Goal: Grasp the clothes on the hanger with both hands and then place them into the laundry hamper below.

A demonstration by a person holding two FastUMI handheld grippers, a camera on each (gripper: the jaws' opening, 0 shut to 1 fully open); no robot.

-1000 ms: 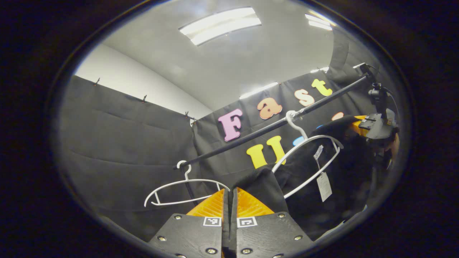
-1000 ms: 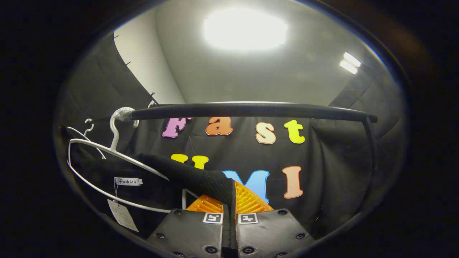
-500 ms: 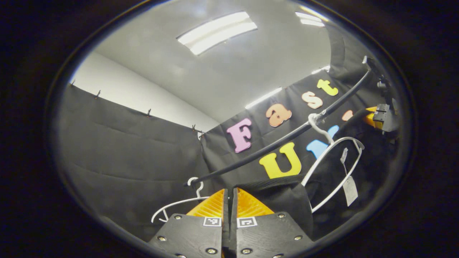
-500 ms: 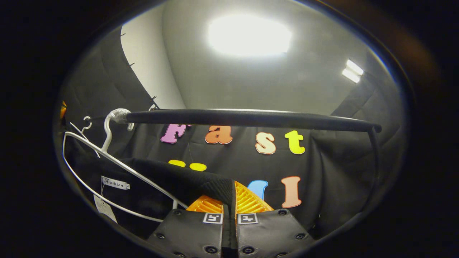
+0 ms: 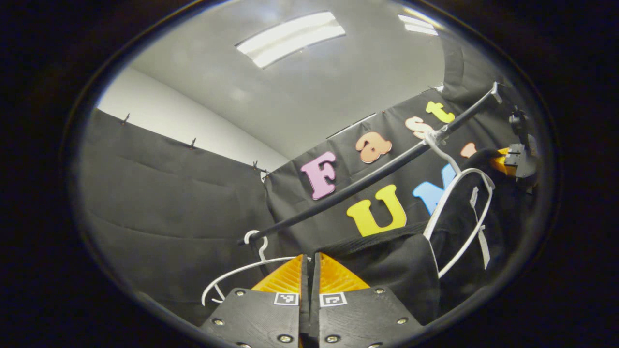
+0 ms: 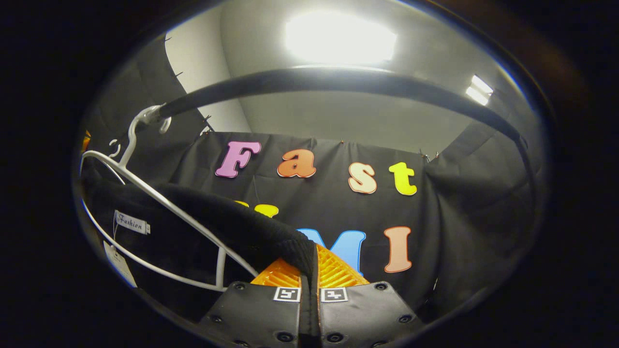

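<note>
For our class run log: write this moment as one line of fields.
left gripper: shut on garment | right gripper: shut on garment | hanger: hooked on rail | hamper: unseen

This looks like a recording booth, probably inside a lab or studio room: black cloth walls (image 5: 169, 193) are clipped up under a plain ceiling (image 5: 314, 82) with strip lights (image 5: 290, 38), around a clothes rail (image 6: 338, 79).

Black rail (image 6: 338, 79) with white hangers (image 6: 159, 203)
</note>
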